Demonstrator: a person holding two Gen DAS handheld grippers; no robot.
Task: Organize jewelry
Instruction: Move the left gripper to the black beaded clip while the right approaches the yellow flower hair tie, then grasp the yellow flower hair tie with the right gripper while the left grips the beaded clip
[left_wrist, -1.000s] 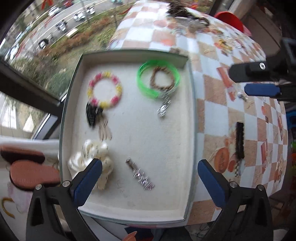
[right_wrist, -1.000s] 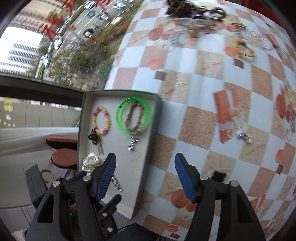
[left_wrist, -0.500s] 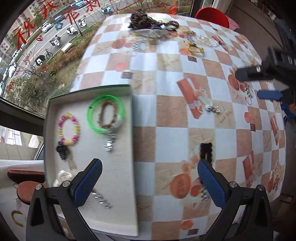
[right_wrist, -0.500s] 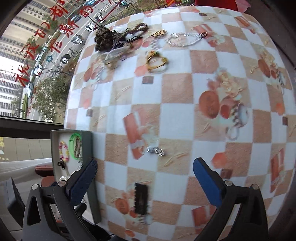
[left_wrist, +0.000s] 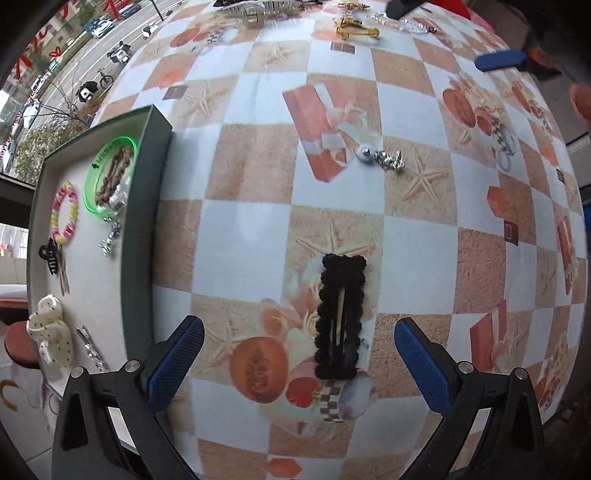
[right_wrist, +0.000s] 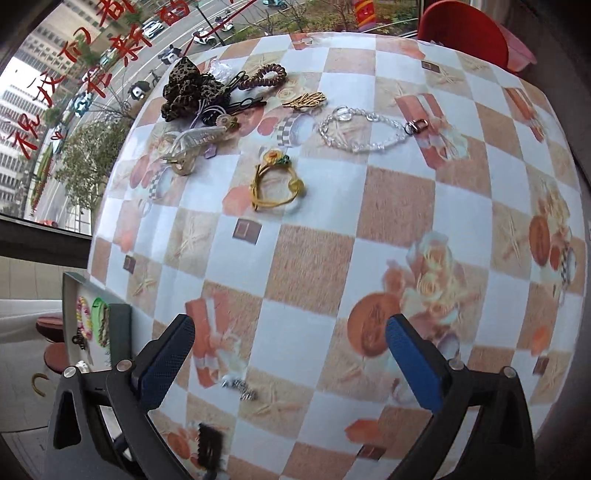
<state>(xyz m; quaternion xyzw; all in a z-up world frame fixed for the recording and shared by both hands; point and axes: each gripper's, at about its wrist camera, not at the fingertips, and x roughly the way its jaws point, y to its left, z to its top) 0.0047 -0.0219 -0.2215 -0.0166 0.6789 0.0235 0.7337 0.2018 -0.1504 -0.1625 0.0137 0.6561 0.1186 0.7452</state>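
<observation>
The left gripper has its fingers wide apart and holds nothing. A black hair clip lies on the checkered table between the fingers, touching neither. A small silver charm lies farther ahead on the table. To the left stands the tray with a green bangle, a pink and yellow bead bracelet and a white hair claw inside. The right gripper is also spread open and empty above the table. Far ahead of it lie a yellow bracelet, a clear chain and a pile of hair ties.
</observation>
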